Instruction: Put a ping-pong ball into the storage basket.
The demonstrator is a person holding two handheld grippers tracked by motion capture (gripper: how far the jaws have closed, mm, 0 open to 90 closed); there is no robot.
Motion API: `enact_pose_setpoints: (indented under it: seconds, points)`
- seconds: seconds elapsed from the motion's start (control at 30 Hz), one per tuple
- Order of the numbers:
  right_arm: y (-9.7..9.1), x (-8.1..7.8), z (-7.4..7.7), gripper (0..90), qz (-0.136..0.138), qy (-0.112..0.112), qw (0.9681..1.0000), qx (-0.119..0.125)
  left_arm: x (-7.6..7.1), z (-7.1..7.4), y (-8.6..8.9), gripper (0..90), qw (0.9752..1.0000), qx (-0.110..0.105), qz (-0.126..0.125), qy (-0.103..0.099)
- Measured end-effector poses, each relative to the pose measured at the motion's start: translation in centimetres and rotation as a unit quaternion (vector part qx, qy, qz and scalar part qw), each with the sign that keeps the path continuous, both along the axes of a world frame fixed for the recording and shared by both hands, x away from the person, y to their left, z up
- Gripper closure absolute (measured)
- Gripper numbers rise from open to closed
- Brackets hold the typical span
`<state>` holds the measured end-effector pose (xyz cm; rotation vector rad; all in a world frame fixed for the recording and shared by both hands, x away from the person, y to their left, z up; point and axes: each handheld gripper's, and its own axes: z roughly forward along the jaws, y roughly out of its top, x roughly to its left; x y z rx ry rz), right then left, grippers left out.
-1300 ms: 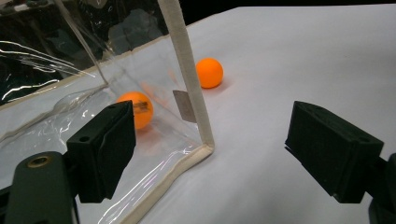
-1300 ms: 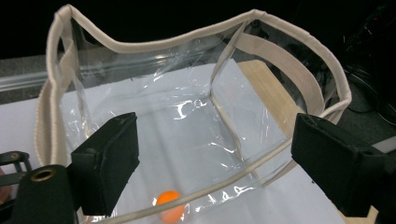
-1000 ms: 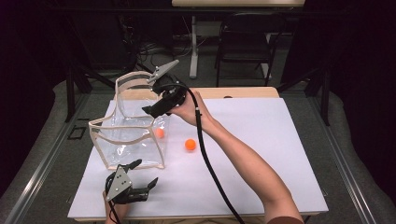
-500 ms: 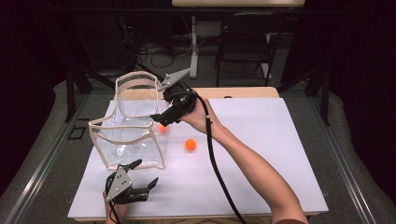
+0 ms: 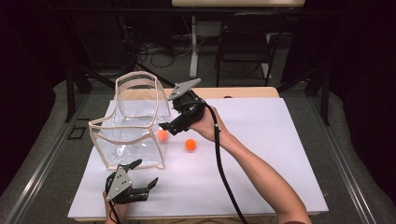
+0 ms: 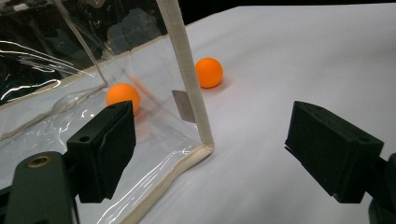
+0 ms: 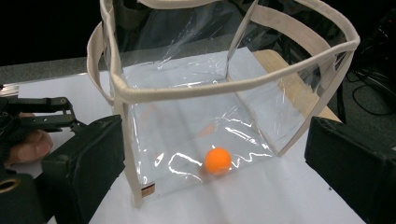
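A clear plastic bag (image 5: 133,128) with beige trim stands open on the white table (image 5: 266,163). One orange ball (image 5: 162,135) lies inside it by its right wall, and a second orange ball (image 5: 190,144) rests on the table just outside. My right gripper (image 5: 169,125) hangs beside the bag's right wall; its jaws have just been opening and are open with nothing between them. It faces the bag (image 7: 224,93) and the ball inside (image 7: 217,161). My left gripper (image 5: 140,175) is open at the bag's front corner (image 6: 205,140), clear of both balls (image 6: 123,96) (image 6: 208,72).
The right forearm (image 5: 261,177) and its cable cross the table from the bottom right. The left gripper (image 7: 37,116) sits close to the table's front edge. Behind the table, a chair (image 5: 243,51) and cables stand on the floor.
The right gripper has moved right and down, from over the bag's rim to beside its right wall. Both balls and the left gripper have stayed put.
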<state>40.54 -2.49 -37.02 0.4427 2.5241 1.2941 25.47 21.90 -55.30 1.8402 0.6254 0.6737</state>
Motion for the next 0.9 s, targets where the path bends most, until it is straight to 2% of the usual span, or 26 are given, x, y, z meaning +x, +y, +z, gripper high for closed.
enact_pose_setpoints:
  seconds: [0.43,0.9]
  points:
    - [-1.3,-0.9,-2.6,0.2,0.003,0.009,0.9999,-0.011,0.1,0.0,0.0,15.8,1.0000,0.002,-0.001,0.000]
    - [-3.2,-1.0,-5.3,0.0,-0.009,0.027,0.9996,-0.001,0.0,-0.1,0.0,15.8,1.0000,0.001,0.000,0.002]
